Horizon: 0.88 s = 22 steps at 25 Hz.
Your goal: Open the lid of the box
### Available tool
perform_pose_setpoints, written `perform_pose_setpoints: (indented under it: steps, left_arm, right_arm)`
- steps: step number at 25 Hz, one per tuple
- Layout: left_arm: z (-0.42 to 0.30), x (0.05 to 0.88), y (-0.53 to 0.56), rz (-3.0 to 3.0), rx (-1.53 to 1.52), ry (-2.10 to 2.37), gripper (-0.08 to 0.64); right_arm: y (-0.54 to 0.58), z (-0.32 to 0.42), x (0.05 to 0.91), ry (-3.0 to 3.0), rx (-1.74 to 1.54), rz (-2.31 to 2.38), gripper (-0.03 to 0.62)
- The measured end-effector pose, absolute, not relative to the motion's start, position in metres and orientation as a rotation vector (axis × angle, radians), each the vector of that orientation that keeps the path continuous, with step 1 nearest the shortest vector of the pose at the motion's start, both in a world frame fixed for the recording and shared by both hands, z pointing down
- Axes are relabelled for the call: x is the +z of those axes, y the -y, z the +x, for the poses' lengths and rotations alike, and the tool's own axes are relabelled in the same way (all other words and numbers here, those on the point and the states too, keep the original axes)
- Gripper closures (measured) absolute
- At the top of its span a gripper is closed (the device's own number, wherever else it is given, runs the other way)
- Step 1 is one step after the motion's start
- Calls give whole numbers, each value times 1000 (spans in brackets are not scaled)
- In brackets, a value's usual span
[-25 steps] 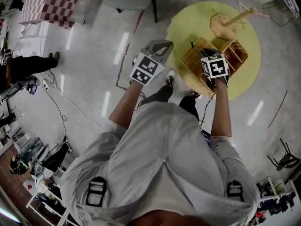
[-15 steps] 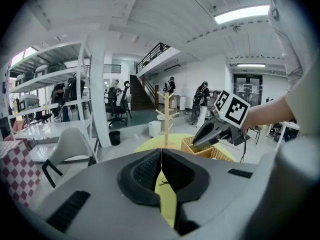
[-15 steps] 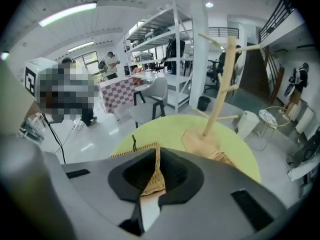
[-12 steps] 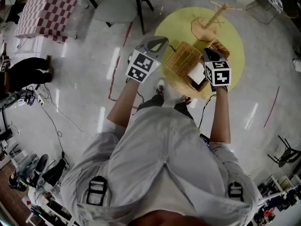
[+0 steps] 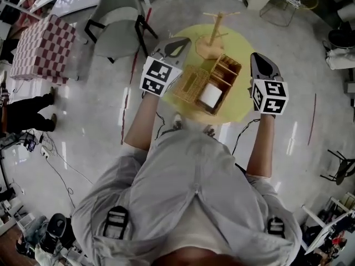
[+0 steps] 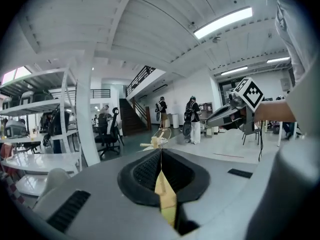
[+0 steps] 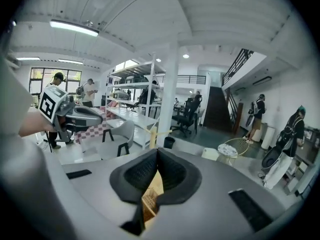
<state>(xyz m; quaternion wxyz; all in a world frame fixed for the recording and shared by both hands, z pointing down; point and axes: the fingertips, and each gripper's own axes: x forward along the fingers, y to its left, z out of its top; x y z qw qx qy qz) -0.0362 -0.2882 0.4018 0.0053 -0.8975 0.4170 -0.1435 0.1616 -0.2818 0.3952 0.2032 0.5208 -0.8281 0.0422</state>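
Open wicker box [image 5: 228, 70] sits between left gripper [image 5: 180, 43] and right gripper [image 5: 259, 60], wooden stand [image 5: 213, 35] beyond. Both held up, jaws together; right's just been closing on nothing.

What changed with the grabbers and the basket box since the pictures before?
The right gripper left the woven wicker box and swung out to its right; its jaws have just been closing, with nothing between them. The white roll inside, hidden under that gripper a second ago, now shows. The left gripper stays left of the box, which stays on the round yellow mat.
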Motion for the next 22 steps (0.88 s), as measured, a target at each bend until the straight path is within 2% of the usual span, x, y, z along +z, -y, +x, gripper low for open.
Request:
perform_pose_setpoints:
  steps: [10,22]
  left_arm:
    - [18,313,300,-2700,-255,-1185,530]
    - [43,281,286,-2668,-263,-1108,529]
  right_arm:
    - [271,204,307,2346,-138,1589,569]
    - [263,212,273,2375,-197,1577,569]
